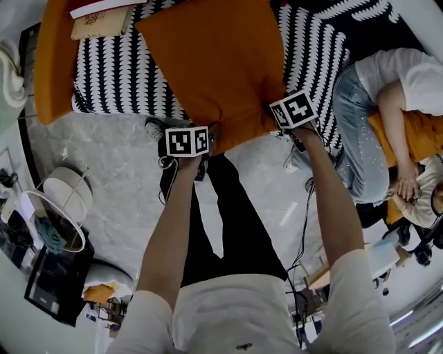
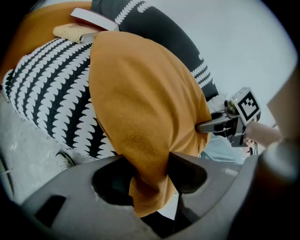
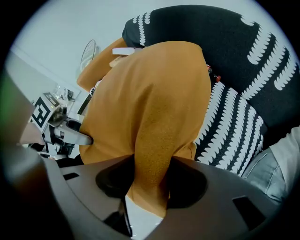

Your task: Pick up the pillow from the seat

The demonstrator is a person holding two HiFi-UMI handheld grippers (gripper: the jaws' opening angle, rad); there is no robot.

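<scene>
1. The orange pillow (image 1: 214, 62) is over the seat of a black sofa with a white toothed pattern (image 1: 118, 76). Its near edge reaches out past the seat's front edge, above the pale marbled floor (image 1: 111, 173).
2. The left gripper (image 1: 187, 142) is clamped on the pillow's near left corner. In the left gripper view its jaws pinch a fold of orange fabric between them (image 2: 150, 173), and the cloth bunches where they press.
3. The right gripper (image 1: 294, 110) is clamped on the near right corner. In the right gripper view the fabric is squeezed into a narrow neck between its jaws (image 3: 150, 176).
4. Each gripper view shows the other gripper biting the pillow's opposite side.
5. The pillow (image 2: 145, 103) rises full and rounded from both grips, with the patterned seat behind it. Whether its far edge rests on the seat cannot be told.
6. At the seat's far left corner lie a tan notebook (image 1: 100, 26) and a white book (image 1: 104, 7), beside an orange armrest (image 1: 55, 62).
7. At the seat's right end sits a person in light jeans (image 1: 356, 131) and a white top.
8. On the floor to the left stands a white lampshade (image 1: 59, 211).
</scene>
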